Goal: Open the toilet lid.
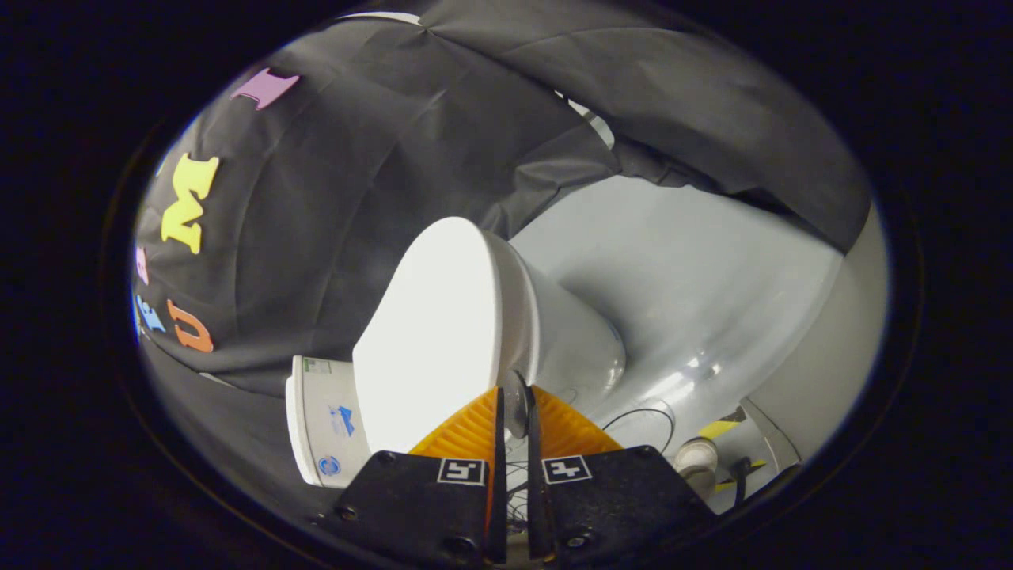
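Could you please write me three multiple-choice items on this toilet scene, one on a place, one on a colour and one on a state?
1. Where does the edge of the toilet lid lie relative to the gripper?
A. between its fingers
B. far beyond them, untouched
C. off to one side on the floor

2. What colour is the lid?
A. black
B. white
C. orange

3. How do the gripper's fingers stand?
A. spread wide apart
B. closed on the lid's edge
C. closed on a cable

Answers:
1. A, since the lid's rim runs down into the narrow gap between the fingers.
2. B, the lid's broad face is plain white, like the toilet bowl beside it.
3. B, both fingers press on the rim from either side, and the cable on the floor lies beyond them.
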A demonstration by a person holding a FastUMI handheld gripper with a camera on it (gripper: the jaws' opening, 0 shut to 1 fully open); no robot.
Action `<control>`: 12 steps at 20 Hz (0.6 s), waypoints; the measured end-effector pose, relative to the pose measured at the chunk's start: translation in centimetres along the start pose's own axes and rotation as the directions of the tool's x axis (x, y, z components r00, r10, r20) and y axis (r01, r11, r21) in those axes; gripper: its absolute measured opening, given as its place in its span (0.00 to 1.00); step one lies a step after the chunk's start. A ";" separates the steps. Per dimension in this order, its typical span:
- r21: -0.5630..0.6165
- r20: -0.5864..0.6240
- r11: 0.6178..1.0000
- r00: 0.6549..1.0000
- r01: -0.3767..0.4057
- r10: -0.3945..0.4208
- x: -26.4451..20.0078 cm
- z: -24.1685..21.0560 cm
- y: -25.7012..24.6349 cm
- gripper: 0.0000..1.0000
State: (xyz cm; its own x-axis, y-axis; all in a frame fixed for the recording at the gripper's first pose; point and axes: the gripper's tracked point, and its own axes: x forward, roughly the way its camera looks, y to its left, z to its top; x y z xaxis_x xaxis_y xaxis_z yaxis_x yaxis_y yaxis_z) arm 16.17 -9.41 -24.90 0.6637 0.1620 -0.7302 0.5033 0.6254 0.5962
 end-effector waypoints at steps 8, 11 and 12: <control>-0.056 0.044 0.996 0.996 -0.076 0.078 -4.1 0.9 4.5 0.13; -0.101 0.065 0.989 0.992 -0.104 0.111 -5.6 0.9 7.0 0.13; -0.117 0.069 0.987 0.990 -0.112 0.121 -6.0 0.7 7.9 0.13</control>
State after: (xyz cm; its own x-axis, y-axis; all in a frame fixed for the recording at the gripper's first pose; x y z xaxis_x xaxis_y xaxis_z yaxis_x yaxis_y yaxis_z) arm 16.54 -5.99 -15.54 0.7563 0.1830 -0.6281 0.3576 0.6883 0.6312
